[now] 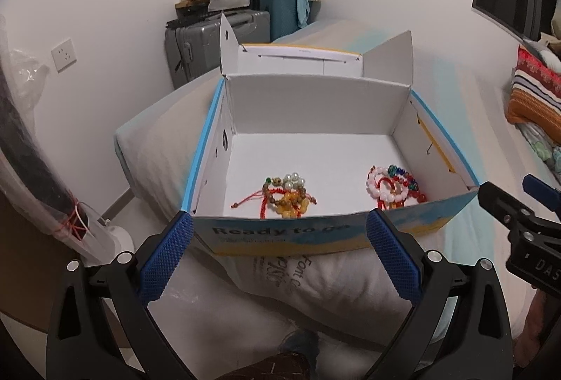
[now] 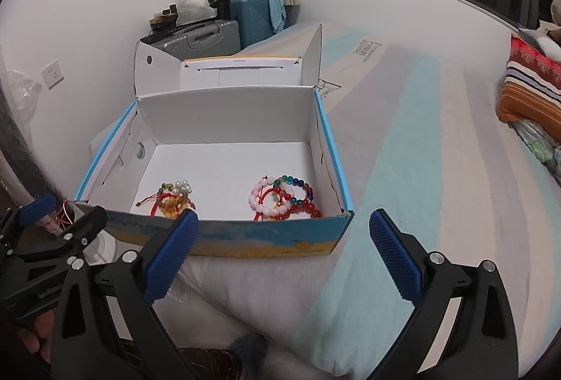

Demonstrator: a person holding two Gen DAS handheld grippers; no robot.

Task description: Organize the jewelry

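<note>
An open white cardboard box with blue edges (image 1: 315,106) (image 2: 228,113) sits on the bed. Inside lie two heaps of bead bracelets. The left heap (image 1: 285,195) (image 2: 173,197) has pearl, amber and brown beads with red cords. The right heap (image 1: 394,187) (image 2: 284,197) has pink, red, blue and green beads. My left gripper (image 1: 280,232) is open and empty, just in front of the box's near wall. My right gripper (image 2: 284,232) is open and empty, in front of the box's near right corner. Each gripper shows at the edge of the other's view.
The box lid (image 1: 298,59) stands open behind the box. The bed's striped mattress (image 2: 403,152) stretches to the right, with folded blankets (image 2: 529,99) at its far right. Suitcases (image 1: 214,39) with clutter stand against the wall behind. A wrapped pole (image 1: 31,148) leans at left.
</note>
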